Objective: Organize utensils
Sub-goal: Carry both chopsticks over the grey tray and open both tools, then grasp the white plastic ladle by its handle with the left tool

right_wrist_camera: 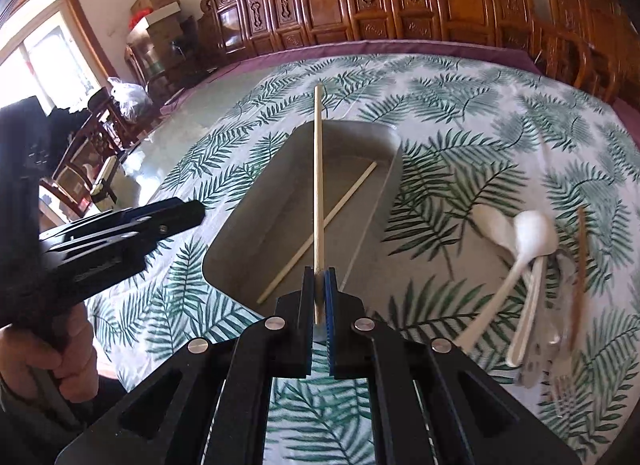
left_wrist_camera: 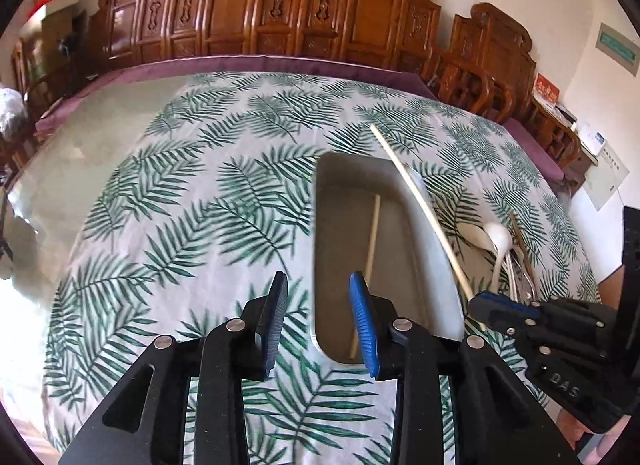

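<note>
A grey metal tray (left_wrist_camera: 344, 225) (right_wrist_camera: 272, 185) lies on the leaf-print tablecloth with one pale chopstick (left_wrist_camera: 372, 233) (right_wrist_camera: 340, 201) slanting across its floor. My right gripper (right_wrist_camera: 319, 285) (left_wrist_camera: 486, 305) is shut on a second pale chopstick (right_wrist_camera: 318, 185) (left_wrist_camera: 416, 201), which sticks out forward over the tray. My left gripper (left_wrist_camera: 318, 305) is open above the tray's near left rim, with nothing between its fingers; in the right wrist view it (right_wrist_camera: 188, 213) shows from the side, left of the tray. Right of the tray lies a pile of white spoons (right_wrist_camera: 532, 233) (left_wrist_camera: 498, 235), a brown chopstick (right_wrist_camera: 580, 257) and metal forks (right_wrist_camera: 560, 385).
The patterned cloth (left_wrist_camera: 200, 185) covers a large table with a purple border (left_wrist_camera: 260, 65) at the far edge. Carved wooden chairs (left_wrist_camera: 280, 13) (right_wrist_camera: 400, 5) line the back. Bare glossy tabletop (left_wrist_camera: 60, 153) shows at the left. A person's hand (right_wrist_camera: 68, 345) grips the left tool's handle.
</note>
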Motion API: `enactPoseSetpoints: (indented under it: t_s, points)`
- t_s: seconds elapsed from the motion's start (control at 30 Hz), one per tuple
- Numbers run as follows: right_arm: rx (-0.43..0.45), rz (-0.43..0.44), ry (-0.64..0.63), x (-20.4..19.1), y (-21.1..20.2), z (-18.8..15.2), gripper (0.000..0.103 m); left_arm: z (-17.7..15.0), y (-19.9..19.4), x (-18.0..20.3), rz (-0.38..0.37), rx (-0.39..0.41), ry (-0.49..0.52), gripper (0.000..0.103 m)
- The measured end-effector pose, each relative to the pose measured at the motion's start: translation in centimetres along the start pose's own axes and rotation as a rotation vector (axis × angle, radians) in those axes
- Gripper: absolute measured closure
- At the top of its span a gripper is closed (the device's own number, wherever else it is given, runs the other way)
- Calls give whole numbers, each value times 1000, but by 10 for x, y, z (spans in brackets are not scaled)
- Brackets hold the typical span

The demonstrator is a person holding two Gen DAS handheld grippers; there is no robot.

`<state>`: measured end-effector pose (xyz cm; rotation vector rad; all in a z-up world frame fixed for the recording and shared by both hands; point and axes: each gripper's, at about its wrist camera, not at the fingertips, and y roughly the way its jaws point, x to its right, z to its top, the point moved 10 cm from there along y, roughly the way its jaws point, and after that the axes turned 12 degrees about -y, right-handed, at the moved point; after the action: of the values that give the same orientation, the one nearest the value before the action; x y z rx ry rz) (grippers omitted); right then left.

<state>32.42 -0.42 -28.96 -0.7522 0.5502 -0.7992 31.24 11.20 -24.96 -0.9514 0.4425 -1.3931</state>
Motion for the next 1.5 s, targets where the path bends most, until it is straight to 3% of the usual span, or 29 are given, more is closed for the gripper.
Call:
enactPoseSetpoints:
  t_s: [0.1,0.37,0.6,0.67,0.73,1.0,1.03,1.1,1.5]
  points:
    - [-16,7,17,-3,11,2,97,5,-3,-8,11,13,-12,58]
    - [-37,24,18,-11,32,4,95,10,-6,-14,9,22,-31,58]
    - [33,52,-17,-9,14,11,95,8,-6,-10,0,19,-24,57]
    - [59,32,-30,0,0,12,95,6,-6,-3,-7,22,-14,55]
    - [94,-7,-44,15,-23,10,95,4,-7,6,-18,25,1,44]
    - [147,-162,-44,92,-79,-6,95,-14,-7,73,-104,37,100,43]
    - [149,-183,-42,104,-84,-9,91,-16,-6,81,-110,37,112,43]
    - [150,-211,-35,122,-88,-15,85,-22,-4,93,-118,34,132,43]
    - [120,-260,53,183,-70,-64,85,-61,19,140,-163,-32,202,43]
